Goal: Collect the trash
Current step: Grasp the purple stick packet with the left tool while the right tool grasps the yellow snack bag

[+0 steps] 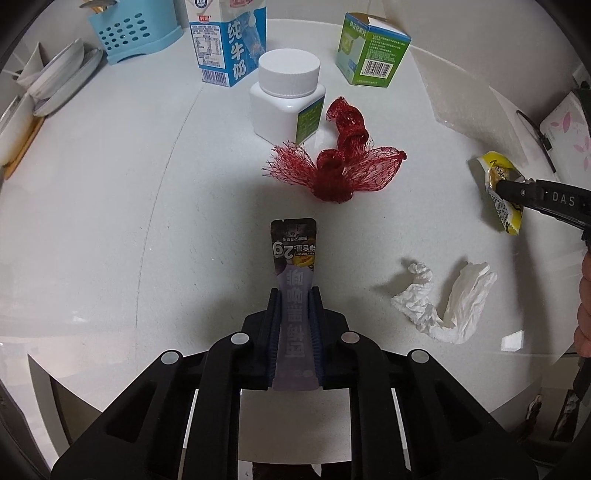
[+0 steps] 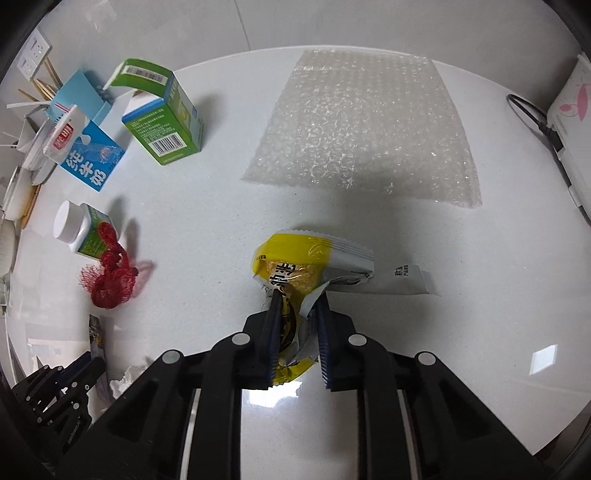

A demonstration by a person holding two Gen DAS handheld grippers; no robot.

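Observation:
My left gripper point(image 1: 295, 291) is shut on a dark and lilac snack sachet point(image 1: 293, 254), held just above the white table point(image 1: 110, 221). My right gripper point(image 2: 298, 295) is shut on a crumpled yellow snack wrapper point(image 2: 295, 262); it also shows in the left wrist view point(image 1: 498, 181), held at the far right. A red mesh net bag point(image 1: 340, 162) lies ahead of the sachet. A crumpled white tissue point(image 1: 443, 299) lies to the right of my left gripper. A white strip wrapper point(image 2: 406, 277) lies on the table beyond the yellow one.
A white pill bottle point(image 1: 286, 96), a blue milk carton point(image 1: 227, 40) and an open green box point(image 1: 369, 51) stand at the back. A bubble wrap sheet point(image 2: 365, 125) lies flat. A blue utensil holder point(image 1: 129, 33) and stacked dishes point(image 1: 59, 81) are at left, a tissue box point(image 1: 565, 125) at right.

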